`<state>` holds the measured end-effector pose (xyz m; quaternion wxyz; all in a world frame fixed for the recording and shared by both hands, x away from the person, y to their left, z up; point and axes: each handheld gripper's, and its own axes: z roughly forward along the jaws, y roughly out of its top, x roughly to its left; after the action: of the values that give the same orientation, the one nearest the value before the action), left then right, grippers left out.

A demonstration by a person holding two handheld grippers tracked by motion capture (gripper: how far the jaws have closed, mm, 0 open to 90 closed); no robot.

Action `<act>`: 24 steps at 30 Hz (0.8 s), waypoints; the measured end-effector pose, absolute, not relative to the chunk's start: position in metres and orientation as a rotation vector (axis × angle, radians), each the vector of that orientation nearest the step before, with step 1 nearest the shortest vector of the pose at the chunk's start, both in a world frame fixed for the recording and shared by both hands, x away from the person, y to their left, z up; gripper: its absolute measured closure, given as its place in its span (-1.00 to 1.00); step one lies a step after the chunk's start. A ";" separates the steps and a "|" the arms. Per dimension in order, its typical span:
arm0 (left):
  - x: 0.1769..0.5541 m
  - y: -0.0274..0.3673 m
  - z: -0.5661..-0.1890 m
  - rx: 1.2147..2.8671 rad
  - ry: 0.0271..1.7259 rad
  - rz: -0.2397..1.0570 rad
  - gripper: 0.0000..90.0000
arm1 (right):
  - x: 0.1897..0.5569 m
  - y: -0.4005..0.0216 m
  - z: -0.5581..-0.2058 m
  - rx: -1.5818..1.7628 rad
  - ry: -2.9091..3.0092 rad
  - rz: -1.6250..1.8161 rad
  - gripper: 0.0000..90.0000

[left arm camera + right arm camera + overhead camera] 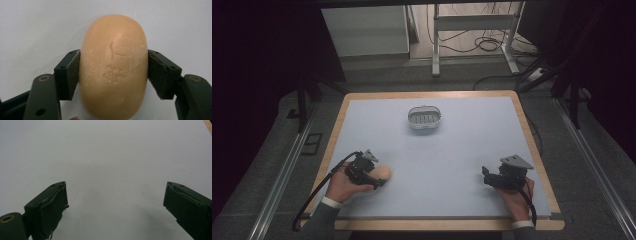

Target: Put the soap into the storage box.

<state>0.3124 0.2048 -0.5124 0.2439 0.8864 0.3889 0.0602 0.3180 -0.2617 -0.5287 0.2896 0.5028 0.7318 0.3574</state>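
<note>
The table (362, 110) has a pale blue top with a wooden edge all round, and the person's two forearms come onto it from the near side. Toward the far middle of the top sits a small white dish (424, 119) with a slotted floor, well apart from both hands. At the near right the right gripper (486, 176) rests low over bare table; in the right gripper view its jaws stand wide with nothing between them (115, 202). At the near left the left gripper (379, 178) has its jaws pressed against the two long sides of the soap (382, 173), an orange-tan oval bar lying on the table. In the left gripper view the soap (113, 65) sits clamped between both pads, its stamped face up and dusted with pale flecks.
</note>
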 end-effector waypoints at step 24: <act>0.318 0.200 -0.486 2.403 1.010 0.199 -0.29 | 0.318 -0.262 -0.529 1.347 1.949 0.955 -0.88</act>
<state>0.3180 0.2000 -0.4865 0.2607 0.8874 0.3731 0.0734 0.3184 -0.2623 -0.5287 0.2892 0.5049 0.7304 0.3578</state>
